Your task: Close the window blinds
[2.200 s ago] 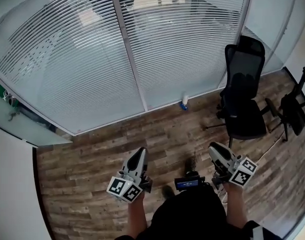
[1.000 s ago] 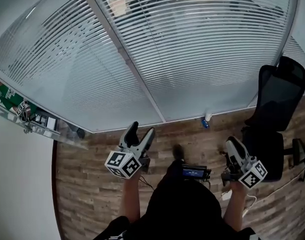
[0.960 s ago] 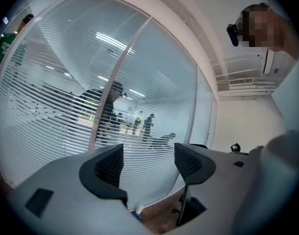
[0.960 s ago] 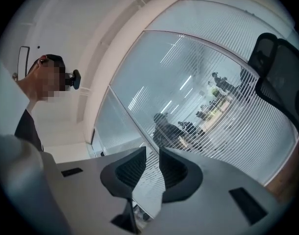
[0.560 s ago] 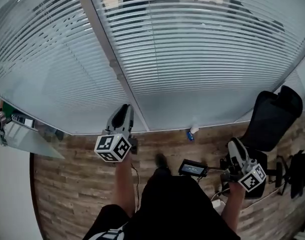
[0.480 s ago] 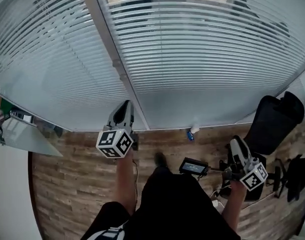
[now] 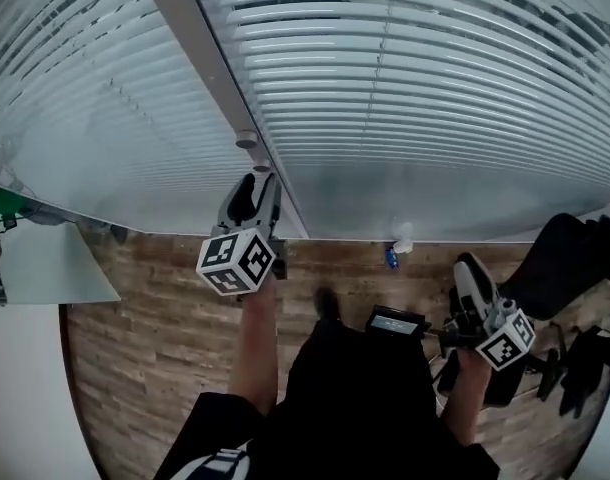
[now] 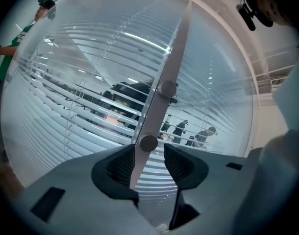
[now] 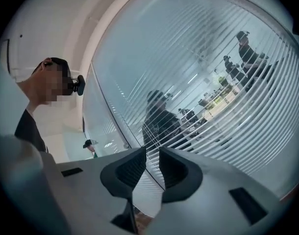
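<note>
Head view: L gripper [image 7: 255,190] is up at the window, tips right against the mullion [image 7: 200,58] that splits the blinds [image 7: 435,88]. Slats spread ahead of it and to both sides, w/ gaps btwn them. The mullion's upper knob [image 7: 247,140] sits just beyond the tips. R gripper [image 7: 468,271] is low and well back from the glass. A black office chair [image 7: 575,253] is just to its right. A small white bottle [image 7: 398,246] stands ahead-left of it on the wood floor [image 7: 155,338], at the window's foot. A small black device [image 7: 393,321] sits at the person's waist, btwn the two grippers.

L gripper view: jaws part-open and have just been opening. The mullion runs up btwn them. Its lower knob [image 8: 148,142] sits at the mouth of the gap, nearer the left-hand pad, and the pads aren't clamped on it. Upper knob is further up the strip. Slats are open enough to show people [image 8: 181,128] beyond the glass.

R gripper view: jaws nearly together, narrow gap, nothing in it. Blinds fill the view ahead and to the right, not touched. The glass reflects a person [image 9: 161,121] straight over the jaws.
</note>
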